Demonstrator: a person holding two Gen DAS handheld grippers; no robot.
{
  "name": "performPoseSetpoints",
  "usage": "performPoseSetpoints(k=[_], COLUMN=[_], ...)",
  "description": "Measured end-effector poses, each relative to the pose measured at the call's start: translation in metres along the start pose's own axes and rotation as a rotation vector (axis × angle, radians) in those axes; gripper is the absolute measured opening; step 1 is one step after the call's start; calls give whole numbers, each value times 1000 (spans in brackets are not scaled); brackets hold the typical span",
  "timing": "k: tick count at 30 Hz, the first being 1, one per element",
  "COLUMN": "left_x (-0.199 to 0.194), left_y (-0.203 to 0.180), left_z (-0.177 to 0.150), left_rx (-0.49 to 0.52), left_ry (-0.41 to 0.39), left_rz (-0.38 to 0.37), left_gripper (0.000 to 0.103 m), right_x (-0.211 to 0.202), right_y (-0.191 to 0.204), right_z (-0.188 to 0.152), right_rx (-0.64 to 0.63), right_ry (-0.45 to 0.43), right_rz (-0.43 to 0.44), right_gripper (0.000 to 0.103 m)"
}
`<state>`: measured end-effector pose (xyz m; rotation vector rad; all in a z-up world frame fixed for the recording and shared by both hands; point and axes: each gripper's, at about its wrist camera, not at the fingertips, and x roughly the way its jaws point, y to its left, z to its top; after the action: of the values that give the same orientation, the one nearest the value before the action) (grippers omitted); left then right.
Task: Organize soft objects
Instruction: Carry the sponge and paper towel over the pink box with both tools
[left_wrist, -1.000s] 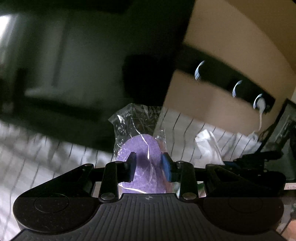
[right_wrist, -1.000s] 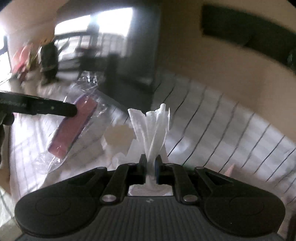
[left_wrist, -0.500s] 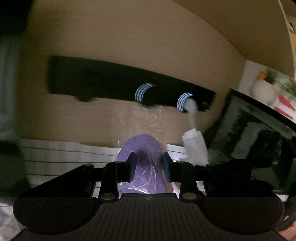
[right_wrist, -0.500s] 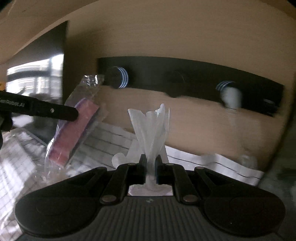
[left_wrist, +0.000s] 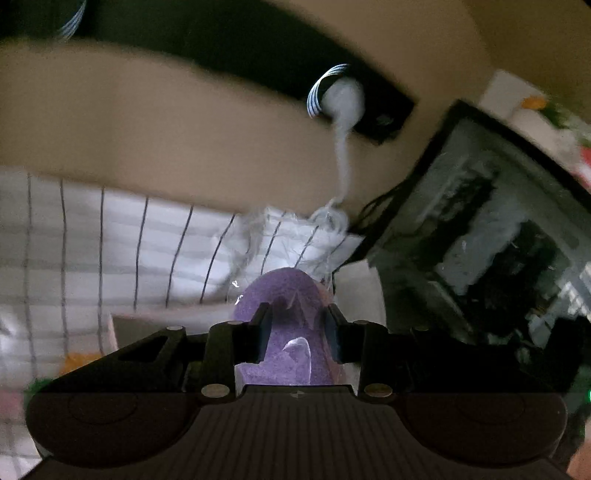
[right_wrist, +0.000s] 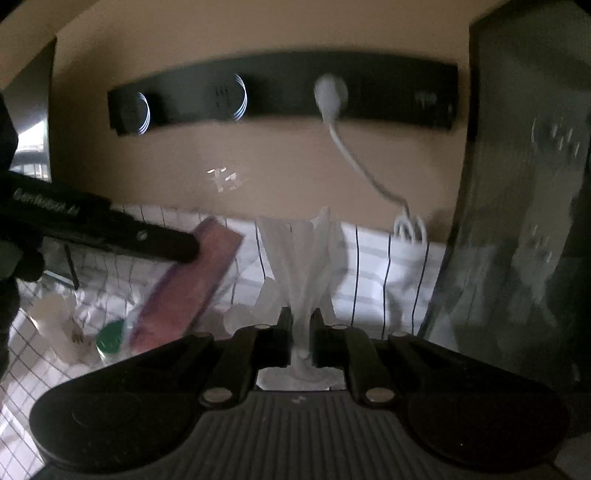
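A purple sponge (left_wrist: 284, 295) in a clear plastic wrap sits between the pads of my left gripper (left_wrist: 297, 317). The jaws are opening, but the pads still touch the sponge's sides. The right wrist view shows the same sponge (right_wrist: 192, 280) edge-on, pinkish, under the left gripper's dark finger (right_wrist: 162, 243). My right gripper (right_wrist: 300, 321) is shut on a crumpled white tissue (right_wrist: 306, 251) that fans upward from its pads. Both objects hang above a white cloth with thin dark lines (left_wrist: 110, 240).
A black socket strip (right_wrist: 280, 92) runs along the beige wall, with a white plug and cable (right_wrist: 330, 92) hanging from it. A dark glass-fronted box (right_wrist: 517, 221) stands at the right. A green cap (right_wrist: 110, 338) and small white items lie at the lower left.
Both views have swung from the bright window side to face the beige wall and the dark box. The sponge and the tissue stayed in the grippers, and the cloth now looks closer.
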<state>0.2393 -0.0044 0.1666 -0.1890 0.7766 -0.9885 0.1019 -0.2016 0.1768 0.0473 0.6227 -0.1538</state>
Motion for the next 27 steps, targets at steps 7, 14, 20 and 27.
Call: performPoseSetpoints(k=[7,14,20,27], left_x=[50,44,7,-44], left_y=[22,14,26,37], left_z=[-13,-22,-38,-69], left_rx=[-46,24,-82,-104], left_ry=[133,152,99,108], left_rz=[119,190,199,299], left_gripper=[38,37,36,35], right_x=[68,77,70,134], right_y=[7,11,14,27], right_z=[-32,-58,-50,-56], right_rx=[-1,9,56,11], right_ry=[201,246,164,355], right_rz=[73,120,162,-59], right_gripper=[9,18,18,11])
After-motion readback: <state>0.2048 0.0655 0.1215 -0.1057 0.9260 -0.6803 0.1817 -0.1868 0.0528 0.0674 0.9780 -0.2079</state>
